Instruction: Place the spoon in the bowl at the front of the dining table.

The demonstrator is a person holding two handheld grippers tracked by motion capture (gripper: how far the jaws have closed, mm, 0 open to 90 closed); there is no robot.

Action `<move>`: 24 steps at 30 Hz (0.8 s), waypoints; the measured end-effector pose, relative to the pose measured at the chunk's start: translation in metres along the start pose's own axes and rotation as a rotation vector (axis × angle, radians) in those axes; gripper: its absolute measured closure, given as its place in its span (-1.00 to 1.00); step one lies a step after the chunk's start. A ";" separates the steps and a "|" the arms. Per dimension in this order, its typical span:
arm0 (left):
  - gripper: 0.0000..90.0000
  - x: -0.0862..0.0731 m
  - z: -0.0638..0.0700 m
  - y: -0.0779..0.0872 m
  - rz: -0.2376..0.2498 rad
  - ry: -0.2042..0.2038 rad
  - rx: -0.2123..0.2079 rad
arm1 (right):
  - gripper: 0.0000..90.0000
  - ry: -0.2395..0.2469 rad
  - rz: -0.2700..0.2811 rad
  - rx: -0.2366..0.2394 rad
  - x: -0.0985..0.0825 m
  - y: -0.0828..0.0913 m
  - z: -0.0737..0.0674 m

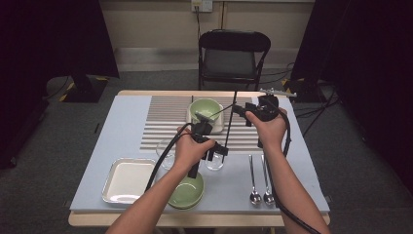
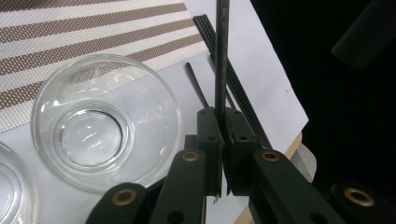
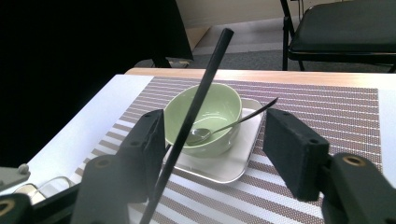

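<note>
A: Left gripper (image 2: 223,140), low centre of its own view, is clamping a thin black chopstick (image 2: 221,60) near its lower end; the stick is rising straight up the frame.

B: And the right gripper (image 3: 212,149)?

A: Jaws are standing apart, gripping nothing. The stick is leaning across between them, closer to the left jaw.

B: Handling?

A: Looking light, stiff and smooth, so likely to pivot or slip in a one-point pinch. A second hold higher on the shaft would steady it.

B: Surroundings?

A: Glass bowl (image 2: 105,121) is sitting left of the jaws. Green bowl (image 3: 203,119) with a spoon (image 3: 224,128) on a white tray (image 3: 233,168) is lying mid-frame.
</note>
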State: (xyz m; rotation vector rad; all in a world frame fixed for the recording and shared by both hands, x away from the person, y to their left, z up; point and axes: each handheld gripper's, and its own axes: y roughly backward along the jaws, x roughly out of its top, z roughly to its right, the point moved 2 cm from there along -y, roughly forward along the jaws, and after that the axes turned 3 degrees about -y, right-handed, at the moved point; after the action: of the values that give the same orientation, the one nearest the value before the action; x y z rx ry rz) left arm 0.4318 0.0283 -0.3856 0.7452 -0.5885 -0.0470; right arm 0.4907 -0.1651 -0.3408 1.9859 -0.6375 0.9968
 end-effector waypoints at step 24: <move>0.93 0.001 -0.008 0.013 0.007 0.007 0.021 | -0.43 0.086 -0.054 -0.012 -0.013 0.004 0.016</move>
State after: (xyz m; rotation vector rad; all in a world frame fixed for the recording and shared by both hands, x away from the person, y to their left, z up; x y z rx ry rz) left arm 0.4346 0.0434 -0.3815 0.7632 -0.5860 -0.0316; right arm 0.4871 -0.1791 -0.3559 1.9288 -0.5390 1.0369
